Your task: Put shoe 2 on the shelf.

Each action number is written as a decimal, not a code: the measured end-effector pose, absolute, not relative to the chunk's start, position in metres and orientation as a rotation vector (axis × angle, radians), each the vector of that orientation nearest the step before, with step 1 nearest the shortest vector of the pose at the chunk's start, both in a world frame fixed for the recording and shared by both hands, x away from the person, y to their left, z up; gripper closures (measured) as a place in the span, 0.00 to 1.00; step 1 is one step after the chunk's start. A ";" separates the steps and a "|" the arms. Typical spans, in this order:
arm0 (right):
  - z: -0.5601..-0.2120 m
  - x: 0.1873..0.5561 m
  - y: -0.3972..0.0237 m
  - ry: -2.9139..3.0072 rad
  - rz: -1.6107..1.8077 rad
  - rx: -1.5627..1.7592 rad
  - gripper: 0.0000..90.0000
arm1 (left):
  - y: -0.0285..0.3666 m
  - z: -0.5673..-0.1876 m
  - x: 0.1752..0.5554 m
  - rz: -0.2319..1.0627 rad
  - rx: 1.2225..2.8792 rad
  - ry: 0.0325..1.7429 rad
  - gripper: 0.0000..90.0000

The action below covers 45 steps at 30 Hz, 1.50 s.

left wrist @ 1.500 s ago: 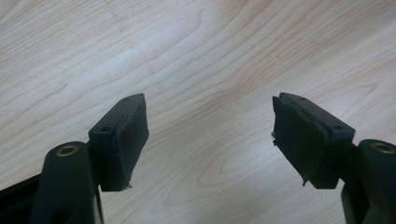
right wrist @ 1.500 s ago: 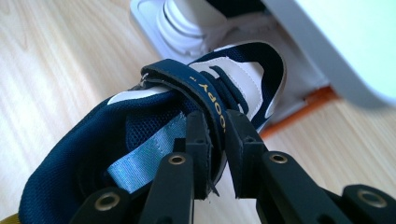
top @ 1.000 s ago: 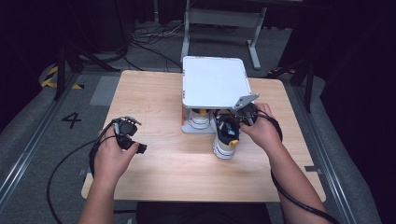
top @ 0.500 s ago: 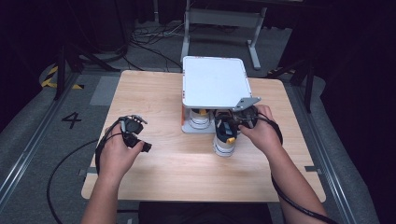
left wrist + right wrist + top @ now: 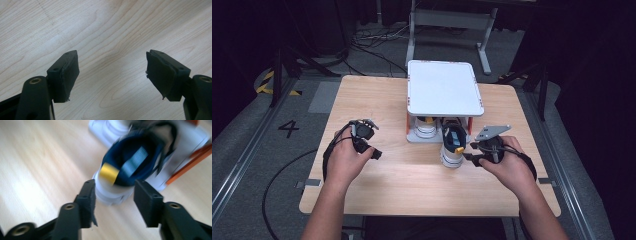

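- Tongs on our right (image 5: 471,151) sit just beside the heel of a white sneaker (image 5: 452,146); their jaws have just been opening and now stand apart, with nothing pressed between the pads.
- Through the right gripper view we see those tongs (image 5: 113,202) with the sneaker (image 5: 125,173) directly ahead of the tips: its dark blue lining and yellow heel tab face us, and its white heel lies in line with the gap, just beyond it. That picture is blurred, so we cannot tell whether a pad brushes the sole.
- The sneaker stands on the desk (image 5: 377,95), its toe under the white rack (image 5: 443,90) on the far side from our right tongs; a second white shoe (image 5: 426,126) sits under that rack, beside it.
- Our left tongs (image 5: 371,140) are well apart from the sneaker, off to its far side from the right tongs, held low over the desk.
- In the left gripper view those tongs (image 5: 112,70) gape wide, and bare wood of the desk (image 5: 112,30) lies between and ahead of them.
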State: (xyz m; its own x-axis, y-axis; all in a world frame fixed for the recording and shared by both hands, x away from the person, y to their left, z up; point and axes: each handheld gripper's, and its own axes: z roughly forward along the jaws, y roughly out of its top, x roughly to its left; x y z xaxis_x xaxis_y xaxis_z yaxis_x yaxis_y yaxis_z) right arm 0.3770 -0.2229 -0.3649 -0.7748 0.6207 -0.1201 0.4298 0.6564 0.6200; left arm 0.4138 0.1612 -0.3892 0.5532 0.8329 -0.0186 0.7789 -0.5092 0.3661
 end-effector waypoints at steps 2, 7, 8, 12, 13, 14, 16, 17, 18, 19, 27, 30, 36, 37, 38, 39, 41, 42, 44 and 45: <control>-0.375 0.373 -0.221 2.600 0.838 0.851 0.51 | 0.160 -0.389 0.415 0.224 2.463 1.321 0.30; -0.395 0.373 -0.216 2.651 0.780 0.898 0.53 | 0.158 -0.389 0.415 0.209 2.471 1.313 0.30; -0.399 0.373 -0.214 2.657 0.777 0.909 0.53 | 0.158 -0.389 0.415 0.211 2.474 1.313 0.30; -0.411 0.374 -0.207 2.708 0.757 1.037 0.64 | 0.158 -0.389 0.413 0.208 2.476 1.316 0.30; -0.413 0.375 -0.206 2.714 0.757 1.051 0.66 | 0.159 -0.389 0.413 0.208 2.476 1.316 0.30; -0.414 0.375 -0.205 2.719 0.754 1.056 0.68 | 0.159 -0.389 0.413 0.210 2.477 1.318 0.30; -0.416 0.378 -0.204 2.720 0.759 1.057 0.69 | 0.160 -0.389 0.411 0.212 2.476 1.320 0.30; -0.418 0.380 -0.203 2.709 0.768 1.085 0.69 | 0.161 -0.390 0.411 0.211 2.474 1.323 0.30; -0.420 0.384 -0.203 2.685 0.775 1.137 0.67 | 0.162 -0.390 0.410 0.211 2.477 1.327 0.30; -0.425 0.388 -0.203 2.639 0.781 1.205 0.59 | 0.163 -0.391 0.409 0.209 2.476 1.335 0.30; -0.426 0.400 -0.199 2.481 0.808 1.307 0.56 | 0.171 -0.392 0.402 0.211 2.463 1.374 0.30; -0.421 0.406 -0.200 2.463 0.831 1.323 0.55 | 0.175 -0.392 0.399 0.215 2.458 1.382 0.30; -0.426 0.404 -0.191 2.456 0.798 1.265 0.45 | 0.181 -0.391 0.396 0.224 2.446 1.399 0.30; -0.427 0.406 -0.191 2.438 0.793 1.266 0.44 | 0.180 -0.391 0.396 0.222 2.447 1.398 0.30; -0.426 0.410 -0.192 2.462 0.798 1.260 0.43 | 0.180 -0.391 0.396 0.222 2.446 1.399 0.30; -0.423 0.413 -0.192 2.456 0.820 1.279 0.43 | 0.178 -0.392 0.396 0.216 2.448 1.392 0.30; -0.421 0.416 -0.193 2.442 0.830 1.272 0.43 | 0.178 -0.392 0.397 0.219 2.456 1.385 0.30; -0.419 0.418 -0.193 2.446 0.826 1.255 0.43 | 0.177 -0.393 0.397 0.217 2.453 1.390 0.30; -0.413 0.423 -0.194 2.435 0.859 1.254 0.44 | 0.176 -0.393 0.398 0.213 2.459 1.384 0.30; -0.413 0.426 -0.194 2.409 0.872 1.224 0.47 | 0.176 -0.393 0.398 0.212 2.461 1.390 0.30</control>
